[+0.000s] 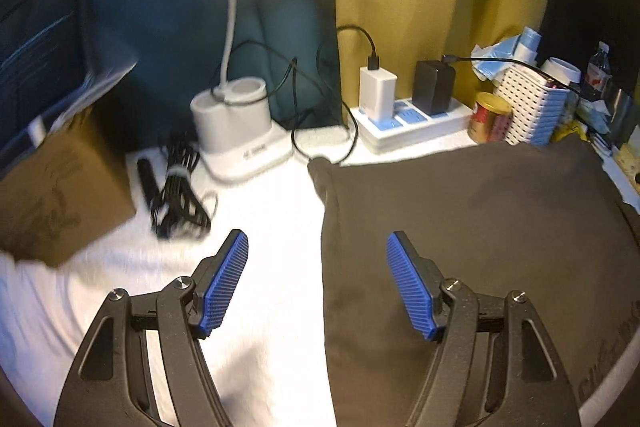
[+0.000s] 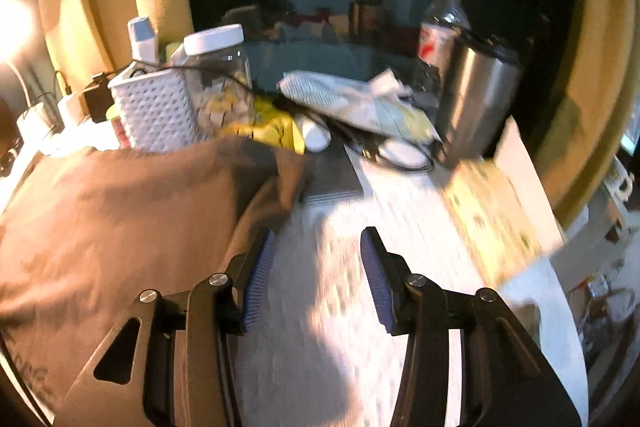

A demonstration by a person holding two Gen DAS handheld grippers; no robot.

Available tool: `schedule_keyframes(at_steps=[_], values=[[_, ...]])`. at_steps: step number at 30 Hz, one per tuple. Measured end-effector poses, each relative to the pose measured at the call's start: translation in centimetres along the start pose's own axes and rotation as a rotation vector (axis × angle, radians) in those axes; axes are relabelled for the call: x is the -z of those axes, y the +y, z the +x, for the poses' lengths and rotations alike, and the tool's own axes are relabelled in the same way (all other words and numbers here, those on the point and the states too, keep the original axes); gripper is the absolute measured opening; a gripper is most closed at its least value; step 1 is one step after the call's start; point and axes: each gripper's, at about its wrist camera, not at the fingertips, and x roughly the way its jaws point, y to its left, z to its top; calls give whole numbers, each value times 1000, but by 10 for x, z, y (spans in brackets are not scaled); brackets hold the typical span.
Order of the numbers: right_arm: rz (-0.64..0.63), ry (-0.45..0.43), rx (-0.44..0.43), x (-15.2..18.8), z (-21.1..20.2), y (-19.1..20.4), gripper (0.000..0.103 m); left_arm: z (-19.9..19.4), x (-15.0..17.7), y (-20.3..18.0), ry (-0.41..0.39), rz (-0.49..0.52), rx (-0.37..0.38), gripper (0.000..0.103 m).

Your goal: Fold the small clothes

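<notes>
- My left gripper (image 1: 316,283) stands with its blue ribbed pads spread and nothing between them; it straddles the left edge of the dark brown-grey cloth garment (image 1: 460,235), which lies flat on the white table surface (image 1: 260,227).
- My right gripper (image 2: 318,279) is also spread and empty — its left finger sits over the garment's right edge (image 2: 256,211), its right finger over bare table.
- Risk: a pinch from here could catch one layer only, or miss the hem, so the fold would drag askew.
- Risk: the far hem lies against the white perforated plastic basket (image 2: 156,111) and the red-and-gold tin (image 1: 490,117). Lifting the cloth backward could topple them.
- Risk: the loose black cable (image 1: 320,115) ends near the garment's far-left corner and could snag.
- Risk: the tall steel tumbler (image 2: 476,99) stands near my right hand's sweep.
</notes>
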Motion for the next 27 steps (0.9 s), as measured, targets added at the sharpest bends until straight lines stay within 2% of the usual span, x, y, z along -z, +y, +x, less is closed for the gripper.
schedule_keyframes(at_steps=[7,13,15,17,21,27], values=[[31,33,-18,48,-41,-2,47,-38,42,-1,12,-58,56,78],[91,48,-105,87,-69,1,47,-55,79,1,54,-104,94,78],[127,37,-151,97,-77,3,44,-60,91,2,70,-119,105,78],[156,38,-180,103,-81,4,34,-65,102,3,76,-131,116,78],[182,53,-220,112,-85,6,32,-69,120,0,95,-144,136,78],[181,128,-286,123,-71,18,32,-65,133,-8,130,-120,147,78]])
